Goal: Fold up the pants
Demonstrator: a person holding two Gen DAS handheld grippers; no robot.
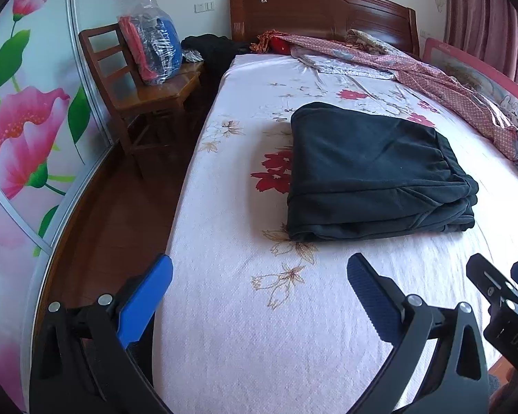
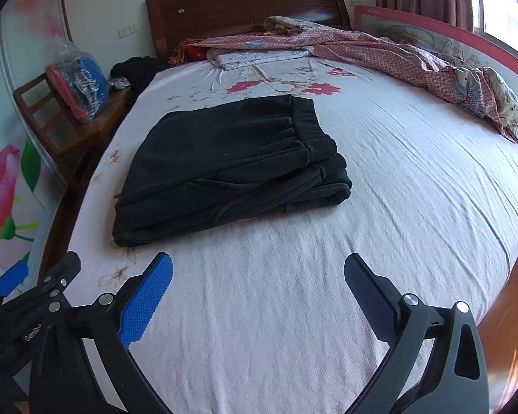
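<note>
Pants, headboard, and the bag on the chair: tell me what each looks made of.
Pants: soft matte knit, perhaps fleece; thick rounded folds, gathered elastic waistband.
Headboard: reddish-brown wood, glossy varnish; grain and sheen show.
Bag: thin clear plastic; crinkled glare, with red and blue fabric visible through it.

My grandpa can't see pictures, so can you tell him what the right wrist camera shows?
Black pants lie folded in a neat stack on a bed with a pale flowered sheet. The right gripper hangs open in front of them, holding nothing, and a rumpled red patterned blanket sits by the wooden headboard.
</note>
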